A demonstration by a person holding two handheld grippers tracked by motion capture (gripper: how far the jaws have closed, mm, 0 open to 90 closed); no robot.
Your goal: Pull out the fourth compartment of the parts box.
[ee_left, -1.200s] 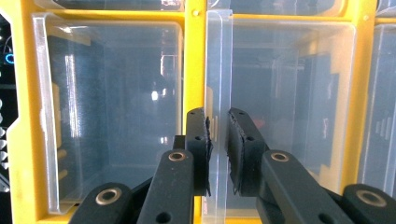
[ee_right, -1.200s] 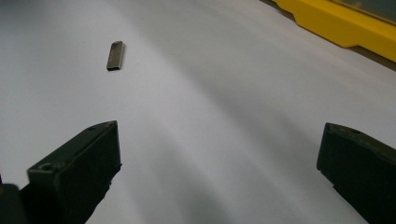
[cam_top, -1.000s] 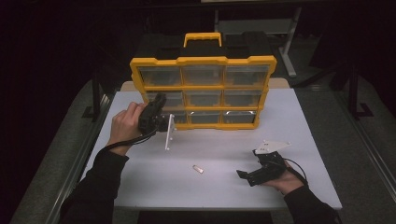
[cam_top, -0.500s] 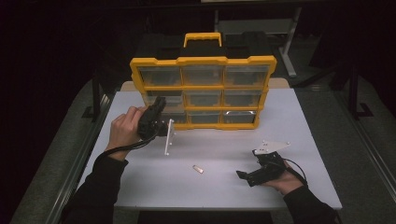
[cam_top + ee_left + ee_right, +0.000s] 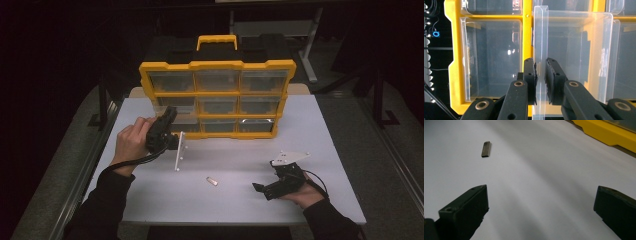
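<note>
Clear drawer (image 5: 574,57) pinched by left gripper (image 5: 541,75), small metal piece (image 5: 486,149) lengthwise ahead

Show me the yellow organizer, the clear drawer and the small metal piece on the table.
organizer (image 5: 216,65), high view, top yellow frame bar
drawer (image 5: 574,50), left gripper view, clear front face
metal piece (image 5: 486,149), right gripper view, middle of its top

yellow organizer (image 5: 218,66), clear drawers (image 5: 491,57), white table (image 5: 320,145), black gripper (image 5: 541,75)
</note>
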